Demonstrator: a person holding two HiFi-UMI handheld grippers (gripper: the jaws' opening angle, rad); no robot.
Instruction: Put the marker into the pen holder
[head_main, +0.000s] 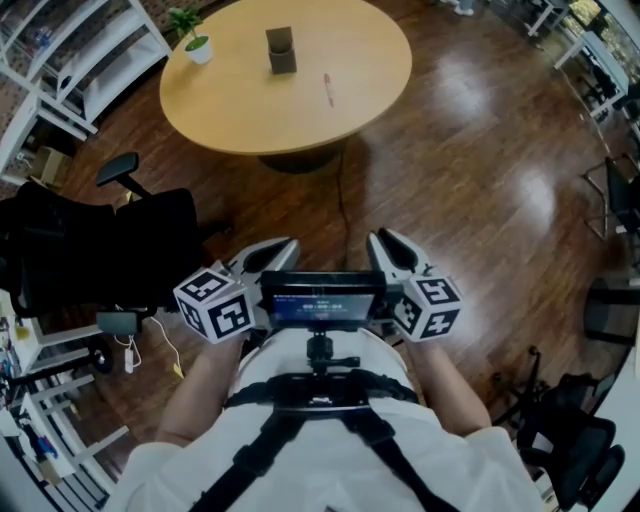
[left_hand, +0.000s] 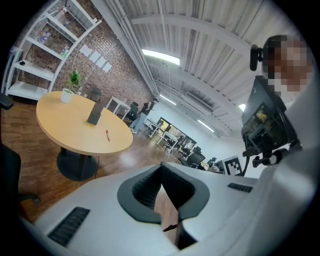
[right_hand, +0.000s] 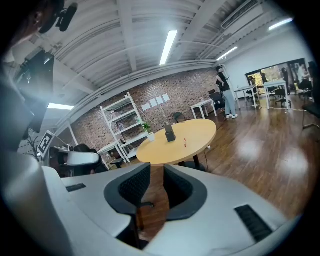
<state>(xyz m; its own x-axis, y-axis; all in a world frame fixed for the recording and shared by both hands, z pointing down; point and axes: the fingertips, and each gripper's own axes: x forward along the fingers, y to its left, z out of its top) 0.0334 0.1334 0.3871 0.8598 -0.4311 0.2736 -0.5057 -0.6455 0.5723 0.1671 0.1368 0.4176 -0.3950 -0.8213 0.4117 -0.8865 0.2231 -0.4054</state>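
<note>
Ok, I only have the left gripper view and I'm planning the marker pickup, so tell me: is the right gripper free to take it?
Observer: Yes. The right gripper has its jaws apart with nothing between them.
Operator: Anything lying on the way to the table?
Observer: A thin dark cable runs over the floor from the base of the table toward the person.
Operator: How close are we?
Observer: Not close. The head view shows the left gripper and the right one side by side near the person's body, with wood floor between them and the table.
</note>
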